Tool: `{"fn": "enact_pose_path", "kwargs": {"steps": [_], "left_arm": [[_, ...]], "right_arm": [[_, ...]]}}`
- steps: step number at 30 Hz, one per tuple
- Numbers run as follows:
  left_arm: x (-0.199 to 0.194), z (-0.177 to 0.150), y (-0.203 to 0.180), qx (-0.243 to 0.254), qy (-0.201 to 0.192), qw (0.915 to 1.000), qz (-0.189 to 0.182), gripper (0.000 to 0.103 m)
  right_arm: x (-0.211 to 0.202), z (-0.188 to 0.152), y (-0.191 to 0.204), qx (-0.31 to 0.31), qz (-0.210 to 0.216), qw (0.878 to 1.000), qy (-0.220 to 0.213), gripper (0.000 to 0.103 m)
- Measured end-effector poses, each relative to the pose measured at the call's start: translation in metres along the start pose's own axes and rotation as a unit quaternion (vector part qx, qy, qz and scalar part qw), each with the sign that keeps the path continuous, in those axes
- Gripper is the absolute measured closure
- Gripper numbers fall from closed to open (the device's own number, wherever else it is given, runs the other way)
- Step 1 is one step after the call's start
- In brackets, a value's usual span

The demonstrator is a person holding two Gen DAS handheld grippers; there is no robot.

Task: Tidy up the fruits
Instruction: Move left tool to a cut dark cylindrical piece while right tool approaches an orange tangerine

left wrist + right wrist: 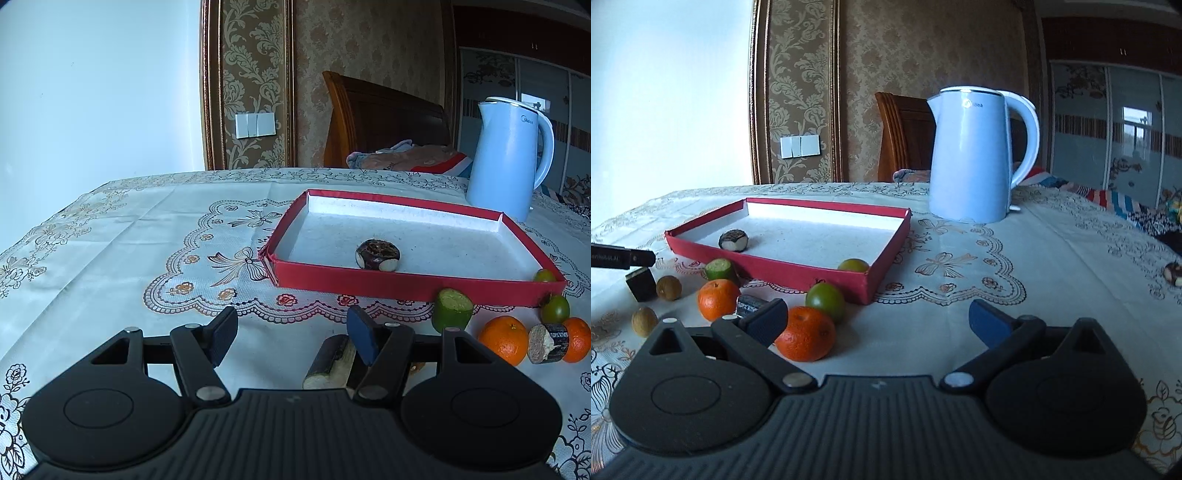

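Both my tongs gape with nothing held: left tongs [291, 338] over the lace-patterned tablecloth [129, 236], right tongs [879, 321] beside a round orange tangerine [806, 334]. One dark chestnut-like fruit [377, 254] lies in the shallow red cardboard tray [369, 282]; other fruits crowd its near edge.

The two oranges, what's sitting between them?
In the right wrist view, a dark cut cane piece lies between the left orange and the nearer orange.
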State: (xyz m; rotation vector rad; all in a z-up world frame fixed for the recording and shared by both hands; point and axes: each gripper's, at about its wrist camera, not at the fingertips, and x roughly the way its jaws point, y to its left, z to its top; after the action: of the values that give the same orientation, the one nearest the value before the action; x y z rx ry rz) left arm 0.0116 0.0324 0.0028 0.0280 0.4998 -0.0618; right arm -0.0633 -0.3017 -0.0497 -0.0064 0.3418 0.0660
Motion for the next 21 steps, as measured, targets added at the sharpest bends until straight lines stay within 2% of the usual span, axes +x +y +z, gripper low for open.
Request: {"fn": "enact_pose_path", "kwargs": {"steps": [6, 13, 21], "left_arm": [[0.001, 0.0, 0.005, -0.014, 0.005, 0.9999, -0.006, 0.039], [0.002, -0.001, 0.002, -0.004, 0.005, 0.9999, -0.01, 0.038], [0.001, -0.002, -0.001, 0.004, 0.004, 0.9999, -0.014, 0.038]], "right_arm": [[0.002, 0.001, 0.005, -0.01, -0.005, 1.0, 0.009, 0.0], [0.008, 0.003, 0.006, 0.002, 0.004, 1.0, 0.027, 0.0], [0.018, 0.005, 0.021, -0.018, -0.002, 0.998, 0.054, 0.0]]}}
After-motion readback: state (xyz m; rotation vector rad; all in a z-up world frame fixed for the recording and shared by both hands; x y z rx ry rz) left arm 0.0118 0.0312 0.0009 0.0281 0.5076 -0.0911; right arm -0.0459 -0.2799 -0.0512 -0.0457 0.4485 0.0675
